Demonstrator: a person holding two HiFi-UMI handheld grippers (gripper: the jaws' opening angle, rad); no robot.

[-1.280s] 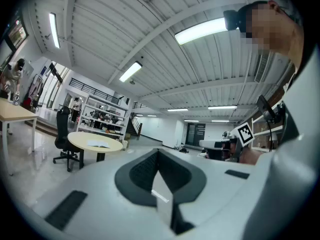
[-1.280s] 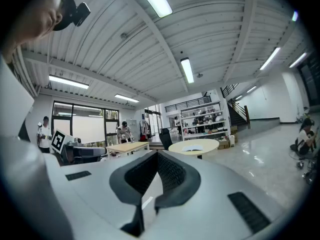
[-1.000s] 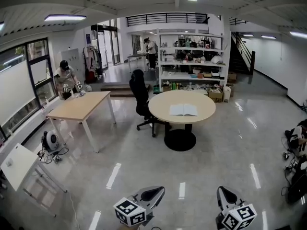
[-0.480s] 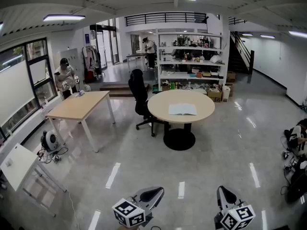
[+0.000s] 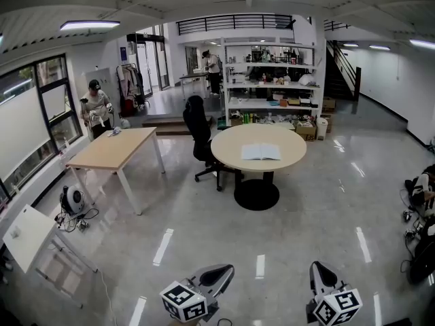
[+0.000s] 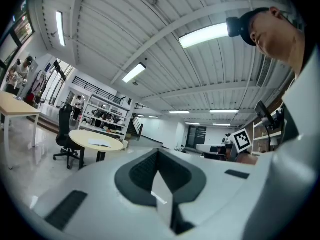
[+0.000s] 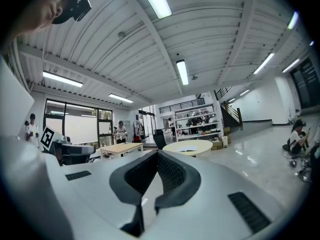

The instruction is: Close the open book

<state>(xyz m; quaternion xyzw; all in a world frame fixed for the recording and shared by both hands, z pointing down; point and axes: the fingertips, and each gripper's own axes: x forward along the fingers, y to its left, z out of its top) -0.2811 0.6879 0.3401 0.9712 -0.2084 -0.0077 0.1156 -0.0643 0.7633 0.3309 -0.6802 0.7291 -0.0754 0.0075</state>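
Observation:
The open book (image 5: 261, 152) lies flat, pages up, on a round light-wood table (image 5: 230, 147) far across the room. My left gripper (image 5: 219, 272) and right gripper (image 5: 319, 274) show at the bottom edge of the head view, level and well short of the table. Both have their jaws together with nothing between them. In the left gripper view the jaws (image 6: 158, 151) meet, and the book (image 6: 101, 144) is small at the left. In the right gripper view the gripper (image 7: 158, 153) is shut too, with the book (image 7: 188, 149) just past its tips.
Shiny floor stretches between me and the round table. A black office chair (image 5: 198, 136) stands at that table's left. A rectangular wooden table (image 5: 112, 151), a small white table (image 5: 27, 233), a shelf unit (image 5: 272, 80), a person by the window (image 5: 96, 107).
The person by the window has straightened up and shifted a little. The view drifted slightly. Both grippers and the book stay as they were.

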